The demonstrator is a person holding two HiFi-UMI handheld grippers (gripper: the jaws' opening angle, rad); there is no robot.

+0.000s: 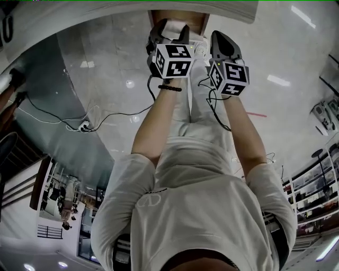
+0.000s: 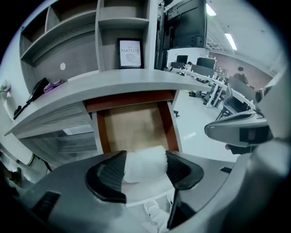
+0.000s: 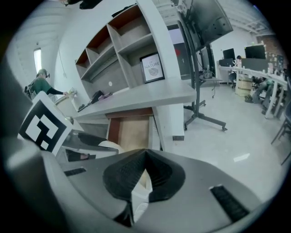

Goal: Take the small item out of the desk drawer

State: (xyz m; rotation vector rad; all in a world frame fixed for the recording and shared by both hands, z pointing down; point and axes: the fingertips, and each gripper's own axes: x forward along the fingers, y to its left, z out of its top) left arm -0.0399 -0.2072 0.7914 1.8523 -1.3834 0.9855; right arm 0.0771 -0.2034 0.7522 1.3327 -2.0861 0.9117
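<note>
My left gripper [image 2: 144, 169] is shut on a small white soft item [image 2: 143, 159], with a black pad pressing on each of its sides. It holds the item in front of the open desk drawer [image 2: 134, 125], whose bare wooden bottom shows nothing else. In the head view the left gripper [image 1: 169, 30] and the white item [image 1: 173, 33] are just before the drawer [image 1: 177, 15]. My right gripper [image 1: 221, 39] is beside it on the right. Seen in its own view, the right gripper [image 3: 145, 154] has its pads meeting at the tips with nothing between them.
The grey desk top [image 2: 113, 86] runs above the drawer. Shelves with a framed print [image 2: 130, 53] stand behind it. A screen on a wheeled stand [image 3: 200, 91] is to the right. Cables and a power strip [image 1: 85, 126] lie on the floor at left.
</note>
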